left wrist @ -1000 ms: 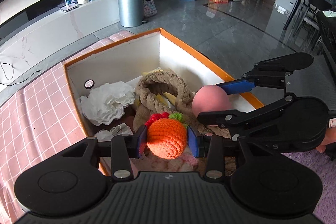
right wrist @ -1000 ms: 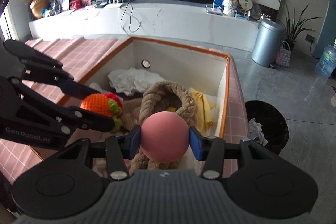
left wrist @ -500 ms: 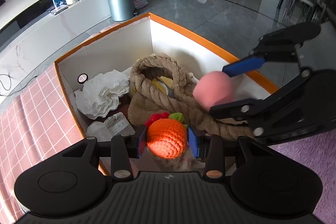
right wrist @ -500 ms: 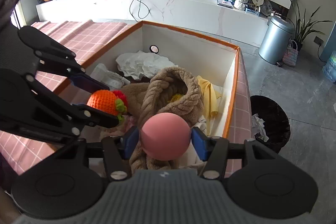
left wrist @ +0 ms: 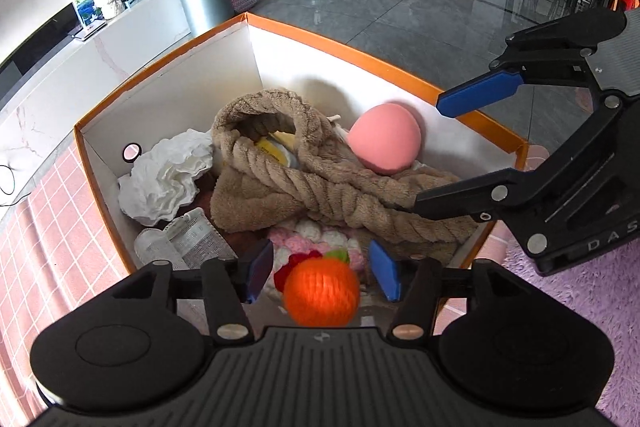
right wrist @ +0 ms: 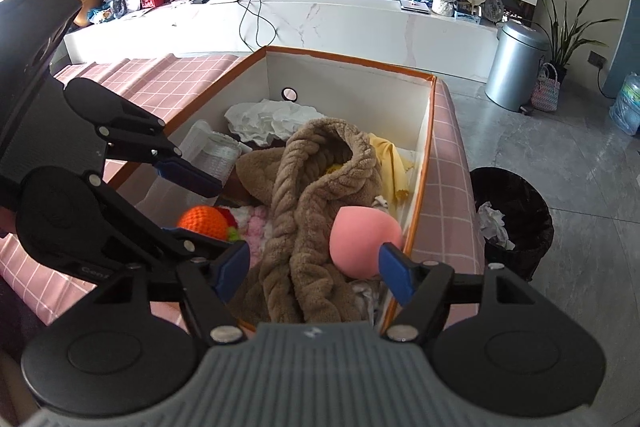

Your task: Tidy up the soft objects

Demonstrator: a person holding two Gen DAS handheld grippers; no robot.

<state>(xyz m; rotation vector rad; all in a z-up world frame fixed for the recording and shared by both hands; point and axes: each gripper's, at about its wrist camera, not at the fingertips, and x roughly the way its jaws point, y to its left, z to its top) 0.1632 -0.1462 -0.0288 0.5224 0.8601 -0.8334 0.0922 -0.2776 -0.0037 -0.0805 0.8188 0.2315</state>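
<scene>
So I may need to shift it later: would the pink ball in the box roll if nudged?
Probably. The smooth round pink ball rests on the sloping brown plush blanket, so it could roll off. It looks soft and light, so it may squash when gripped.

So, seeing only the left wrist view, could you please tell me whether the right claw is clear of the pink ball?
Observer: Its jaws have just been opening. The right claw is open, and the smooth pink round ball lies between them on the brown plush towel, with the left-hand pad well clear.
Operator: Thank you. Is anything behind that towel?
Observer: A yellow cloth drapes beside it, along the wall of the orange-rimmed white cardboard box.
Operator: And what is on the floor past that wall?
Observer: A black round waste bin holding crumpled paper.
</scene>
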